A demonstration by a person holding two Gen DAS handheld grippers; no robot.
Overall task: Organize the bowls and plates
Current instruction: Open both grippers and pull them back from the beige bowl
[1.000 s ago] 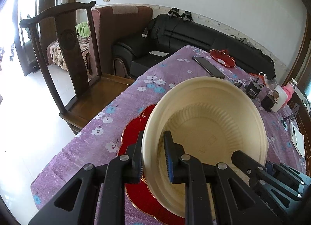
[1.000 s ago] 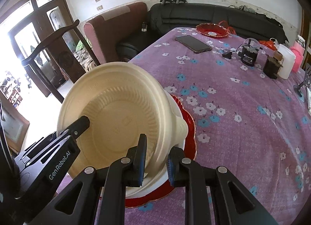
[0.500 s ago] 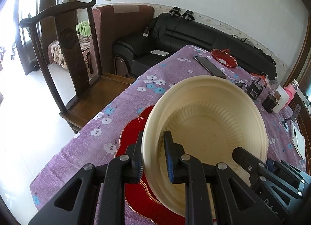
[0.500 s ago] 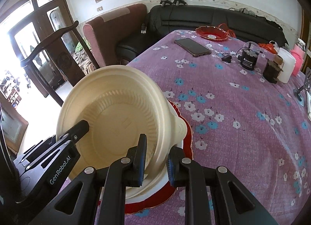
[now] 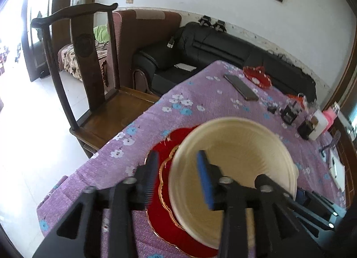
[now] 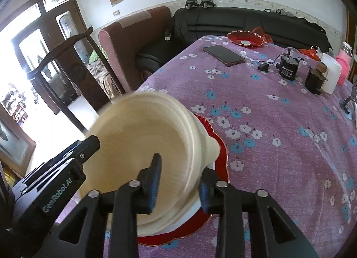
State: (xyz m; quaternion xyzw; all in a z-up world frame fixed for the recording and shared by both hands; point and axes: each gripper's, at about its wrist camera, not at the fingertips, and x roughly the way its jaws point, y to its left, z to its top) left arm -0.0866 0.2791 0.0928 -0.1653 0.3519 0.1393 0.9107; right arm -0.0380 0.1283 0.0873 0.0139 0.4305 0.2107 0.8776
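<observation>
- The cream bowl [image 5: 234,168] sits tilted over the red plate [image 5: 160,209] at the counter's [image 6: 279,124] near corner.
- Both the left gripper [image 5: 177,177] and right gripper [image 6: 178,182] are opening, fingers off the rim between them.
- Risk: let go while tilted, the bowl may rock or slide off the plate.

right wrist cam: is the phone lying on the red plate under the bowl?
No. The phone lies flat on the purple tablecloth, far from the red plate beneath the cream bowl.
</observation>
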